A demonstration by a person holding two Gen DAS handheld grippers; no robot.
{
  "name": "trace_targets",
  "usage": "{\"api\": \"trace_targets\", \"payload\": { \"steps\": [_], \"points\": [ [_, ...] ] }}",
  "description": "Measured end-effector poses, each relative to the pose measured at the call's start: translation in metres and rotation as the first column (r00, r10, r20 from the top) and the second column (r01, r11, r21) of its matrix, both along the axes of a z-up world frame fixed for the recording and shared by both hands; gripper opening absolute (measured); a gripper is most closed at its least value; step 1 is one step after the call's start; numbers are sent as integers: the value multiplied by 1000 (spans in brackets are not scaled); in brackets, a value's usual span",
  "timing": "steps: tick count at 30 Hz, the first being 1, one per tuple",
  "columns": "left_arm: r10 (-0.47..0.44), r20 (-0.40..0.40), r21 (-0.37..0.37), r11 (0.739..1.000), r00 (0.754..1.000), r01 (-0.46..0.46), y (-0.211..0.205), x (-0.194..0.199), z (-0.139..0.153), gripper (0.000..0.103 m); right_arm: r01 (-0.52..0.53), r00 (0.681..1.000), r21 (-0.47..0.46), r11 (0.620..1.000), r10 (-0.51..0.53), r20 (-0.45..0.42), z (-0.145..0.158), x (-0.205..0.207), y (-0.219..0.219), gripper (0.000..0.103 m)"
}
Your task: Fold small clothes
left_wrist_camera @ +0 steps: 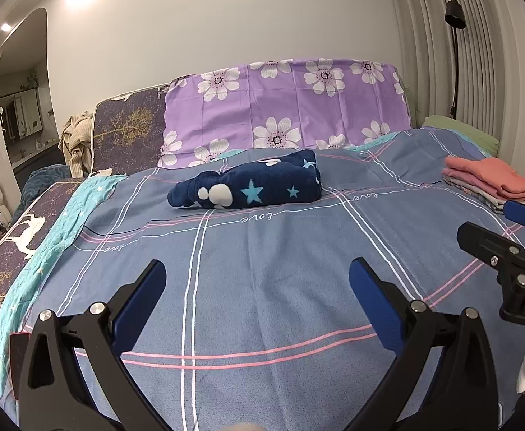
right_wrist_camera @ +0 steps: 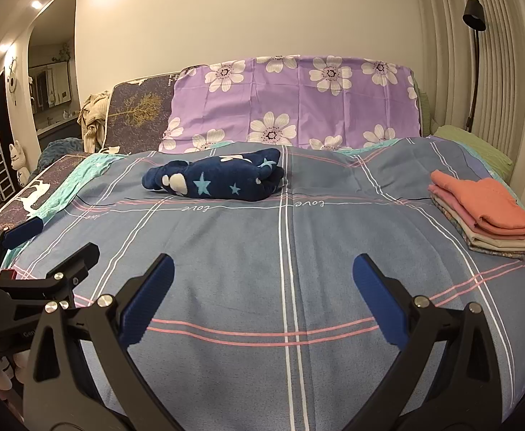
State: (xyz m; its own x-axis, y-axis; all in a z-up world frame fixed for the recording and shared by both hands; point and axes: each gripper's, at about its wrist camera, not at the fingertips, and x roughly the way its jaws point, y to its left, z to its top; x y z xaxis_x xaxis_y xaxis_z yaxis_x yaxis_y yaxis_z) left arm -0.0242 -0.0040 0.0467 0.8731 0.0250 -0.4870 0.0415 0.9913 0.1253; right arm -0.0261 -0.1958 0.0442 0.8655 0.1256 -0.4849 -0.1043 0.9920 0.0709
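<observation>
A crumpled navy garment with stars and white shapes lies on the blue plaid bedsheet, far ahead of both grippers; it also shows in the right wrist view. A stack of folded clothes with a salmon piece on top sits at the right of the bed, also seen in the left wrist view. My left gripper is open and empty above the sheet. My right gripper is open and empty, and it shows at the right edge of the left wrist view.
A purple flowered pillow leans at the head of the bed. A green pillow lies at the far right. A floor lamp stands by the curtain. A teal cloth runs along the bed's left edge.
</observation>
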Motion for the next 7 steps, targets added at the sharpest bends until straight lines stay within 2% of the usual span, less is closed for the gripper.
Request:
{"api": "trace_targets", "payload": {
  "steps": [7],
  "points": [
    [1, -8, 0, 1000, 1000, -1, 1, 0, -4, 102, -4, 1000, -3, 1000, 4, -12, -3, 1, -2, 101]
  ]
}}
